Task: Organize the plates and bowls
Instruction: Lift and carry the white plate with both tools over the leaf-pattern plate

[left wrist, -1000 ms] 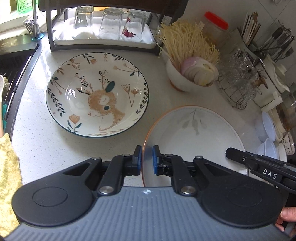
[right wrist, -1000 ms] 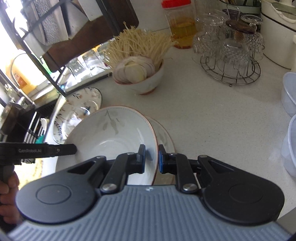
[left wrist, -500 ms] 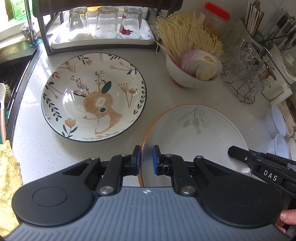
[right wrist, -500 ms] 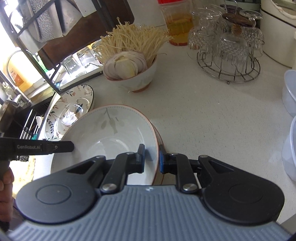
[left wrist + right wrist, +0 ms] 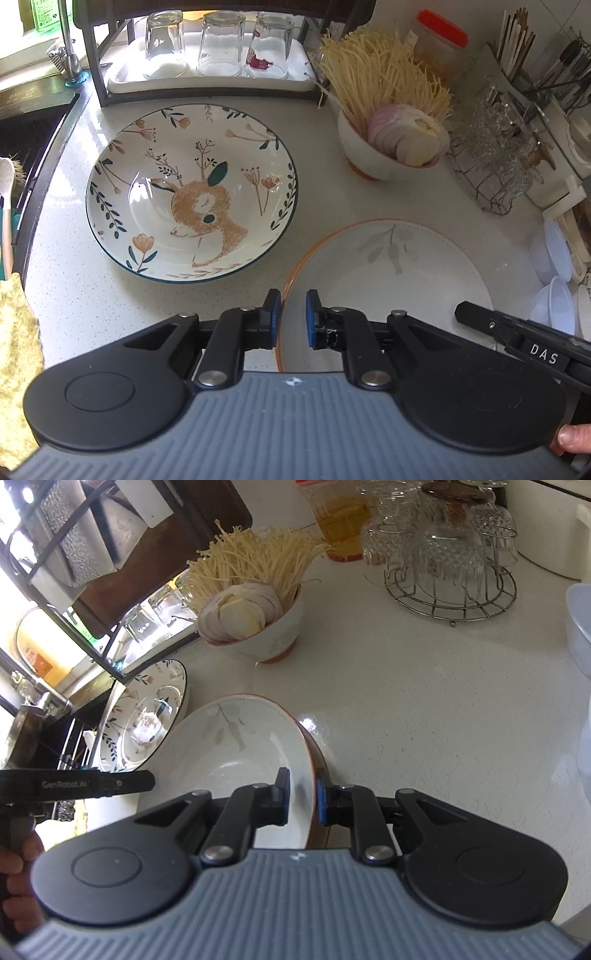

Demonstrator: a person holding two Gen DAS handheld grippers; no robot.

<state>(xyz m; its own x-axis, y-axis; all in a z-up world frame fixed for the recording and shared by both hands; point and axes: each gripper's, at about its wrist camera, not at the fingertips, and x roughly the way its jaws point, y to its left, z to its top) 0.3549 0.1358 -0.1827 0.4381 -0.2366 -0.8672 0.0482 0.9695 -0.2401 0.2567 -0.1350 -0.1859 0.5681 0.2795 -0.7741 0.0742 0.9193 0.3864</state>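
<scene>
Showing white with orange rim and grey leaf sprig: bowl (image 5: 388, 266). Showing white with dark rim, brown deer, floral sprigs: plate (image 5: 192, 192). Showing speckled white: counter (image 5: 424, 701).

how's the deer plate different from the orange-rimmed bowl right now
The deer plate is shallow, dark-rimmed and fully patterned; the orange-rimmed bowl is deeper, nearly plain with one grey leaf sprig. The plate lies flat, untouched; the bowl is gripped by the left gripper and right gripper. Both are empty.
</scene>
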